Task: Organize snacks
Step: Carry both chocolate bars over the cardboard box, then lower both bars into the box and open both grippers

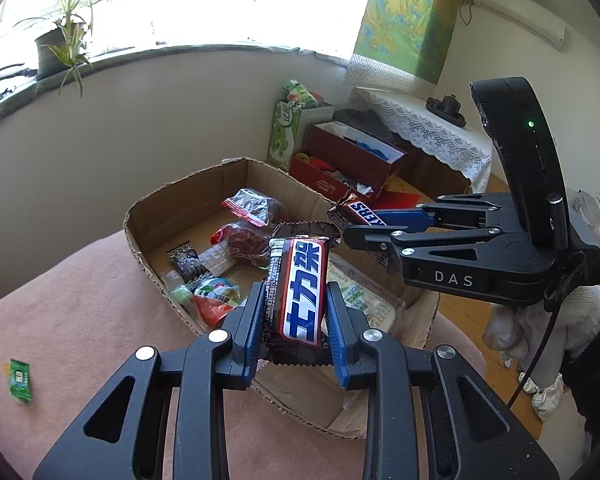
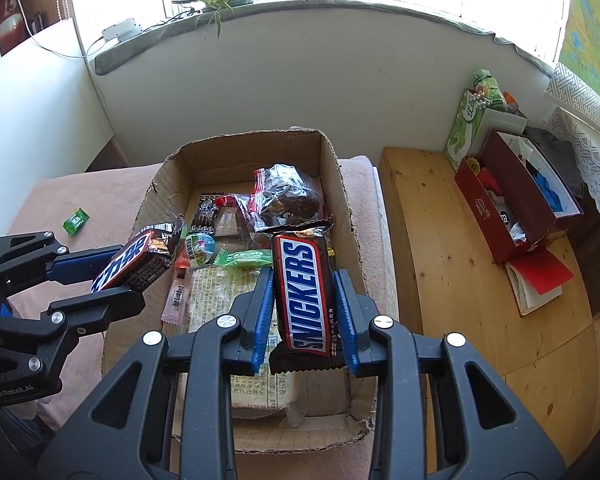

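Note:
My left gripper (image 1: pixel 296 300) is shut on a brown Snickers bar with Chinese lettering (image 1: pixel 300 292), held above the near left edge of an open cardboard box (image 1: pixel 188 188). It shows in the right wrist view (image 2: pixel 130 266) at the box's left wall. My right gripper (image 2: pixel 304 280) is shut on a second Snickers bar (image 2: pixel 306 292), held over the box's (image 2: pixel 344 184) right side. In the left wrist view the right gripper (image 1: pixel 360 226) holds that bar (image 1: pixel 354 212) above the box.
The box holds several wrapped snacks (image 2: pixel 284 196) and a flat packet (image 2: pixel 228 296). It sits on a pink cloth (image 1: pixel 80 300). A small green candy (image 1: pixel 20 378) lies on the cloth to the left. A wooden floor (image 2: pixel 460 260) and a red box (image 2: pixel 516 200) lie right.

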The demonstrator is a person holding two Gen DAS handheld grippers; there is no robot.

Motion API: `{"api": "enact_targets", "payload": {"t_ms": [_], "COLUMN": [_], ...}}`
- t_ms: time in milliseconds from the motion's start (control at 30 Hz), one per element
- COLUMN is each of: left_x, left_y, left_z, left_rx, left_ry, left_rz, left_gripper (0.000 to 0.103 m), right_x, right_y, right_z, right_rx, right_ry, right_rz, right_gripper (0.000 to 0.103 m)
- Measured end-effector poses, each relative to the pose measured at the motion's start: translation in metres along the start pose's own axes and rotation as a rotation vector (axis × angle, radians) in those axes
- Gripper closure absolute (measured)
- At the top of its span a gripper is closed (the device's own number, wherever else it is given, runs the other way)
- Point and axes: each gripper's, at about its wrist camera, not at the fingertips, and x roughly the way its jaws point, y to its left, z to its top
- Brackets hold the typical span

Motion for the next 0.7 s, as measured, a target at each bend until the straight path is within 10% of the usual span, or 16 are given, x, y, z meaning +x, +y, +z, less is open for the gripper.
{"api": "enact_targets", "payload": {"t_ms": [367,533,700], "left_x": [-0.005,-0.012,-0.020], "left_y": [-0.008,-0.012,-0.013], "left_z": [0.003,0.002,0.002], "left_rx": [0.008,0.021,0.024], "left_ry": [-0.014,-0.027,-0.037], "left_rz": [0.013,0.023,0.025], "left_gripper": [0.075,0.066,0.066], "right_x": [-0.009,-0.016,-0.023], "right_y": [0.001,0.002,0.003], "right_z": [0.000,0.000,0.001], "right_rx": [-0.002,-0.003,0.001], "right_ry": [-0.022,-0.046,-0.063], "right_rz": [-0.011,-0.043,-0.058], "right_gripper": [0.071,0.040,0.031]}}
